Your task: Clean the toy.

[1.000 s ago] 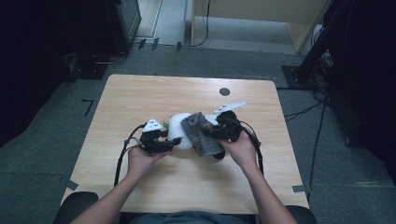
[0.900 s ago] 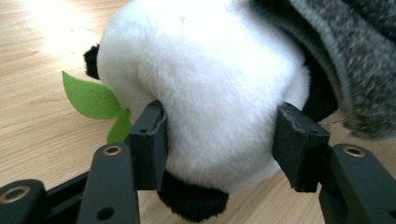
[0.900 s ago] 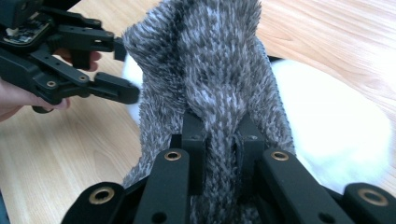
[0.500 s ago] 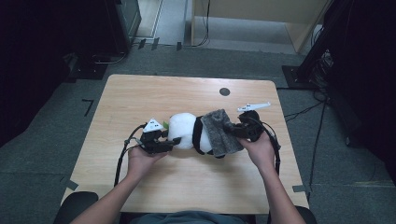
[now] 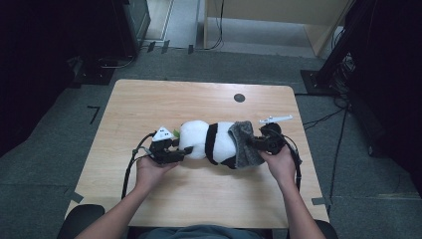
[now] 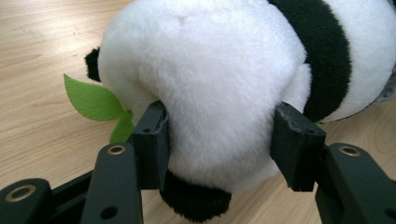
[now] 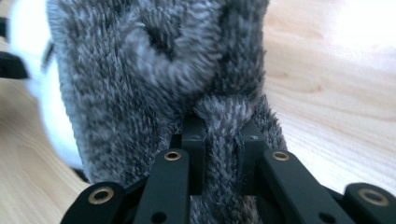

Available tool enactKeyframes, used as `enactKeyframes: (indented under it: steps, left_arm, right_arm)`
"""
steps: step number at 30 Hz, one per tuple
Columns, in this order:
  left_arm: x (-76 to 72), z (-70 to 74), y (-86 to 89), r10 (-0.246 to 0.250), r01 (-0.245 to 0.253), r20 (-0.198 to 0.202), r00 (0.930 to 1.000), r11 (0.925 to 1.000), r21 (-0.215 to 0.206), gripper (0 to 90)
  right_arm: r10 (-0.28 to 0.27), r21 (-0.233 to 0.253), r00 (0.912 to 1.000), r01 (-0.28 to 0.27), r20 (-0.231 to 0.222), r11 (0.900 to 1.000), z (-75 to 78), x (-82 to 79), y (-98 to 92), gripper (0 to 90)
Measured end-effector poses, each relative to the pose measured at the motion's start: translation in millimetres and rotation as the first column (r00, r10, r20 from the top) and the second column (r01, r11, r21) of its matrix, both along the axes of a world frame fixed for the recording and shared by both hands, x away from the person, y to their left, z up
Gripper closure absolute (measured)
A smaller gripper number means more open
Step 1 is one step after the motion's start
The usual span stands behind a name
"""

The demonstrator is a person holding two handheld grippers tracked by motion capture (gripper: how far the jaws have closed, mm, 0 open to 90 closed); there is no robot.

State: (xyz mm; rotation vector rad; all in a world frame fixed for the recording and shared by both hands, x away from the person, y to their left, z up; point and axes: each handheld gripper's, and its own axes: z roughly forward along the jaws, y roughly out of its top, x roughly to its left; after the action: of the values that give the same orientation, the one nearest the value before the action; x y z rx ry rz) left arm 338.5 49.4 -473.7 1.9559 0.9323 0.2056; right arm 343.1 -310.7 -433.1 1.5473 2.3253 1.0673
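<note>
A black and white panda plush (image 5: 209, 142) lies on its side in the middle of the wooden table (image 5: 149, 104), with a green felt leaf (image 6: 93, 100) by its head. My left gripper (image 5: 174, 152) is shut on the panda's white head (image 6: 210, 93), the jaws pressing into the fur on both sides. A grey fuzzy cloth (image 5: 245, 144) covers the panda's right end. My right gripper (image 5: 256, 143) is shut on a pinched fold of that grey cloth (image 7: 224, 135).
A round black grommet (image 5: 239, 97) sits in the table top toward the far edge. Dark equipment and cables (image 5: 343, 79) stand on the floor to the right of the table. A chair edge (image 5: 79, 219) shows at the bottom left.
My right gripper has pulled the grey cloth to the right, from over the panda's middle to its right end, uncovering the white body and black band. The left gripper holds still.
</note>
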Motion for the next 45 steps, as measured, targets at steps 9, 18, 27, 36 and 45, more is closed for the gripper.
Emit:
enactKeyframes:
  steps: [9, 18, 27, 36, 45]
  left_arm:
    - [0.3, -0.2, 0.6, 0.007, -0.007, -0.007, 1.0000, 1.0000, -0.007, 44.3]
    - [0.4, -0.4, 0.7, 0.009, -0.009, -0.009, 0.9999, 0.9999, -0.014, 44.1]
    - [0.0, -0.7, 1.1, 0.008, -0.008, -0.007, 0.9999, 0.9999, -0.014, 43.8]
    - [-0.6, -1.1, 0.6, 0.011, -0.011, 0.001, 0.9999, 0.9998, -0.016, 43.7]
    - [-0.7, -0.8, 1.4, 0.012, -0.012, -0.001, 0.9999, 0.9998, -0.016, 43.4]
  right_arm:
    - [-0.009, 0.031, 0.9999, 0.010, -0.011, 0.999, 1.8, 0.0, -3.0, 79.2]
    - [0.047, 0.104, 0.9972, -0.053, 0.058, 0.993, 34.2, -6.7, 5.5, 79.8]
    - [0.192, 0.091, 0.9770, -0.200, 0.093, 0.976, 55.9, -6.1, 58.0, 79.8]
    - [0.270, 0.073, 0.9608, -0.274, 0.063, 0.959, 54.7, 14.0, 110.0, 79.8]
    - [0.299, 0.026, 0.9539, -0.300, 0.024, 0.954, 40.8, 33.7, 161.9, 79.5]
